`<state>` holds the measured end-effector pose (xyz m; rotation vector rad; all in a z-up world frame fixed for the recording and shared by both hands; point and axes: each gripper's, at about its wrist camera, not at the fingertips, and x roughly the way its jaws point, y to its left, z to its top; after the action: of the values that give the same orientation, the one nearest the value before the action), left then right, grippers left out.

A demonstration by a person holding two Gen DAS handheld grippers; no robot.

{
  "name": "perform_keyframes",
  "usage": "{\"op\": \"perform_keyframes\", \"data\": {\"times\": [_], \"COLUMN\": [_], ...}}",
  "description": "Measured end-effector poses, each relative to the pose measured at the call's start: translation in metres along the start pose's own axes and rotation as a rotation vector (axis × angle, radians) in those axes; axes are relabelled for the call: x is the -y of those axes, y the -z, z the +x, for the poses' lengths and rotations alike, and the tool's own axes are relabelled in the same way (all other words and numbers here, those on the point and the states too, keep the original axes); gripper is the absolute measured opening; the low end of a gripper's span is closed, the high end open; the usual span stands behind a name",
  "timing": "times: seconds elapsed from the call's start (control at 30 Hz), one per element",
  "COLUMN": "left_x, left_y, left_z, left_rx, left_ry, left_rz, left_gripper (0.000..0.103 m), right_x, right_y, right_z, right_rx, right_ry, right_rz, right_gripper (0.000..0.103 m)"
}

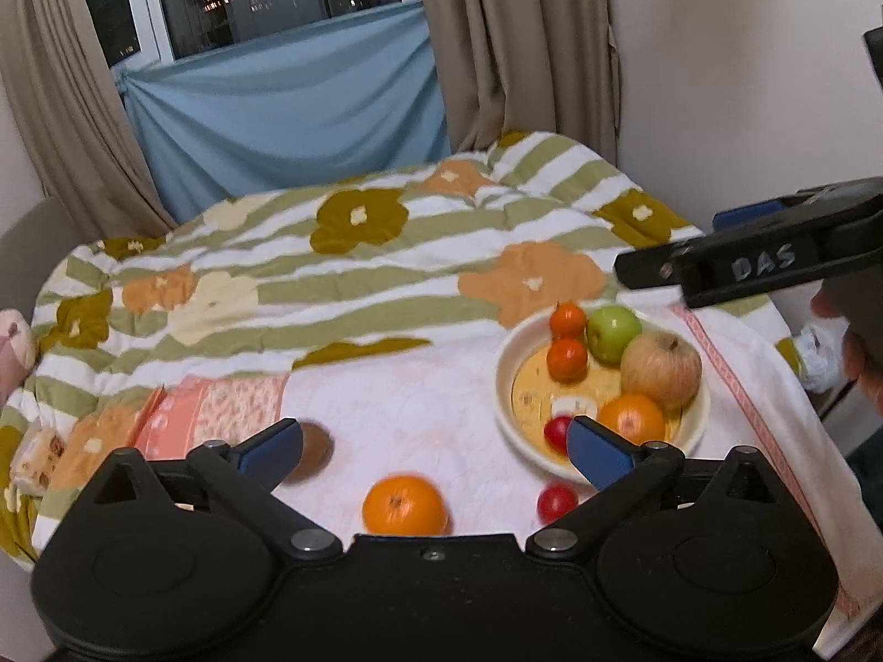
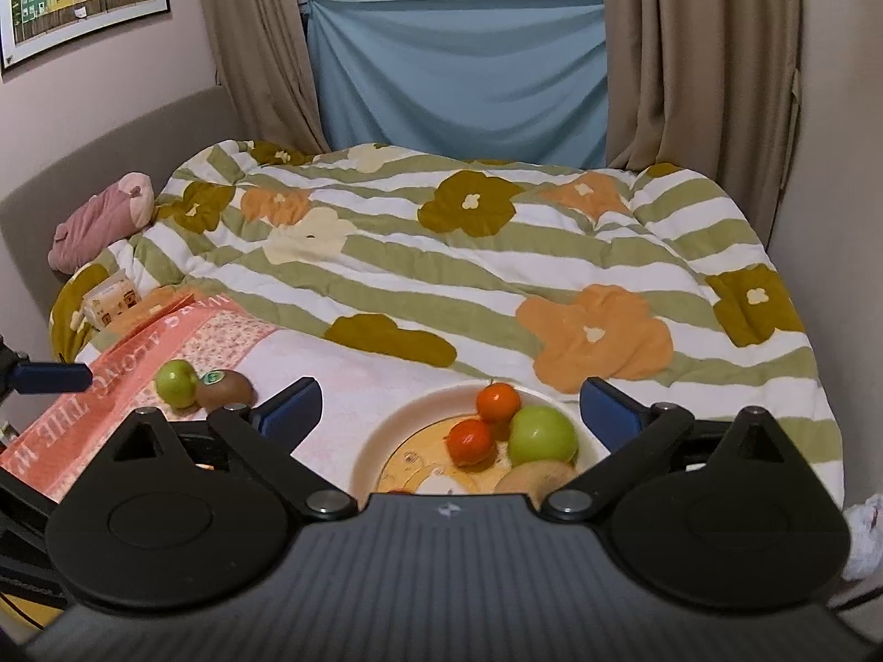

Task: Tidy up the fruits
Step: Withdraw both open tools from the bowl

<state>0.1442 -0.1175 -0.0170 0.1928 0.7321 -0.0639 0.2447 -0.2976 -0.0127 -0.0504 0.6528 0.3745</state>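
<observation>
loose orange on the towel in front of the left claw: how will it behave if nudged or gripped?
The orange is round and sits free on the flat towel, so a nudge would probably roll it. Its rind looks firm, so it likely takes a moderate squeeze. The left claw is open, seemingly wide enough to take it.

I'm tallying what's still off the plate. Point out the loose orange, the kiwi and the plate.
Orange (image 1: 404, 503): left wrist view, middle of its peel, near the stem dimple.
Kiwi (image 2: 225, 388): right wrist view, brown skin right of its green sticker.
Plate (image 1: 505, 364): left wrist view, bare cream rim on its left side.
</observation>
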Motion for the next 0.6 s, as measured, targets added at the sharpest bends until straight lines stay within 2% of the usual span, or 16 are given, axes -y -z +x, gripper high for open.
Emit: {"op": "perform_keyframes", "data": {"times": [0.13,0.33,0.6], "left_x": [-0.016,-0.037,-0.066], "left_y": [0.015,0.030,0.046], "left_z": [-0.010,-0.018,-0.002], "left_rx": [-0.011,0.012,0.032], "left_ry": [0.044,0.100,0.201], "left_rz": [0.008,0.071,0.156], "left_gripper": [0.103,0.103,0.103], "right_x": [-0.022,-0.055,-0.093], "right_y": [0.012,0.036,0.067], "right_z": [-0.018,-0.035,-0.026], "right_rx": [-0.014,-0.023,-0.047], "right_ry": [0.044,0.131,0.241], "right_rz": [-0.003,0.068,0.184], "right_gripper": [0.103,0.103,0.103]}}
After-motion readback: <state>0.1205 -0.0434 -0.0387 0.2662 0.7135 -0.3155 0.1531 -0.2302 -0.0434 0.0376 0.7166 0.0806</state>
